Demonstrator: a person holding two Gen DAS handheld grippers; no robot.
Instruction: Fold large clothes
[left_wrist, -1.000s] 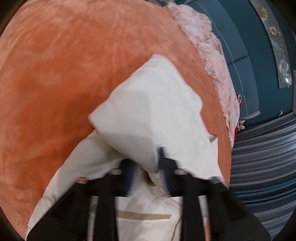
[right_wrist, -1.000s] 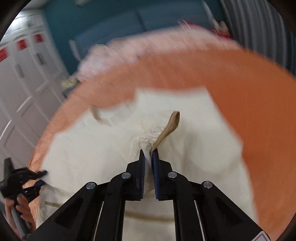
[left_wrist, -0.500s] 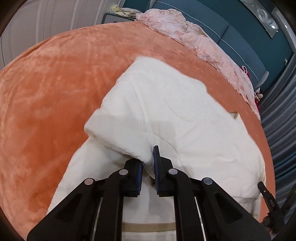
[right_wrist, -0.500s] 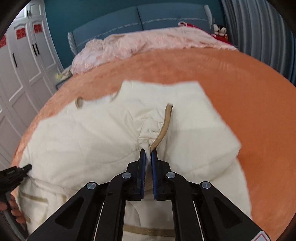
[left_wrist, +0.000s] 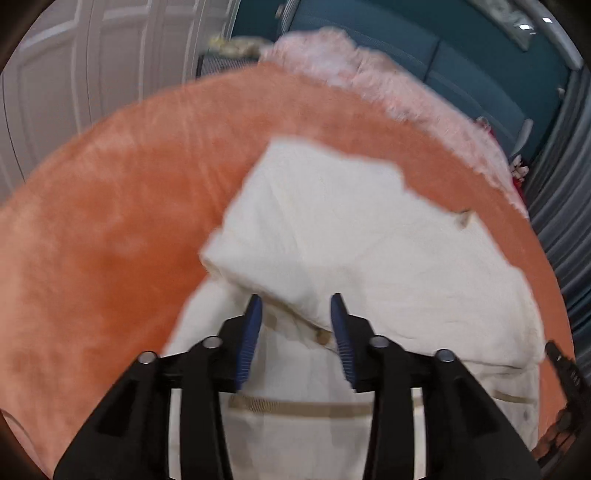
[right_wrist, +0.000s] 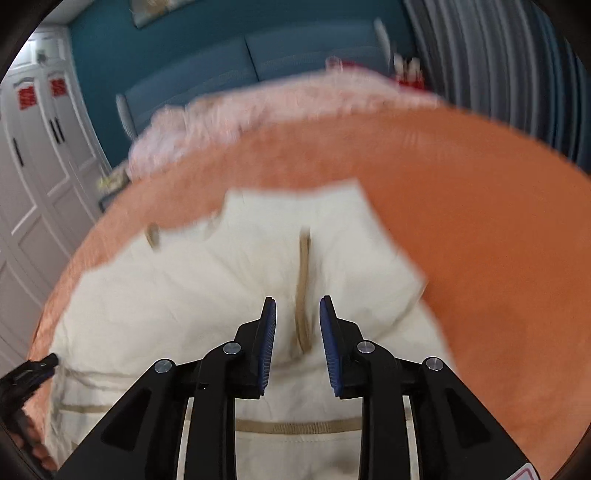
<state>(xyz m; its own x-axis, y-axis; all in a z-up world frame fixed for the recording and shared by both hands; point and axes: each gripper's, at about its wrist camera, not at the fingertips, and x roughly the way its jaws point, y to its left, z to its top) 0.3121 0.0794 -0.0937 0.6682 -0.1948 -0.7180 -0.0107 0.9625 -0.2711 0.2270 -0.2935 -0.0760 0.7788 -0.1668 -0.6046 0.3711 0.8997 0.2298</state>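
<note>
Left gripper (left_wrist: 295, 314) and right gripper (right_wrist: 294, 314) now spread, cream garment (left_wrist: 332, 229) apparently released onto orange blanket (left_wrist: 110, 229).

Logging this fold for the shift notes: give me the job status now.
Done: both sides of the cream garment lie folded inward on the orange blanket. In hand: nothing; left gripper and right gripper are open over it. Left: probably folding it again lengthwise.

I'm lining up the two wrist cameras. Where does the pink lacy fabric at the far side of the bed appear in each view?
Left wrist: the pink lacy fabric runs from top centre down toward the right edge, beyond the cream garment.
Right wrist: the fabric crosses the upper centre, left to right, blurred.
Shared landmark: the orange blanket under the garment.
</note>
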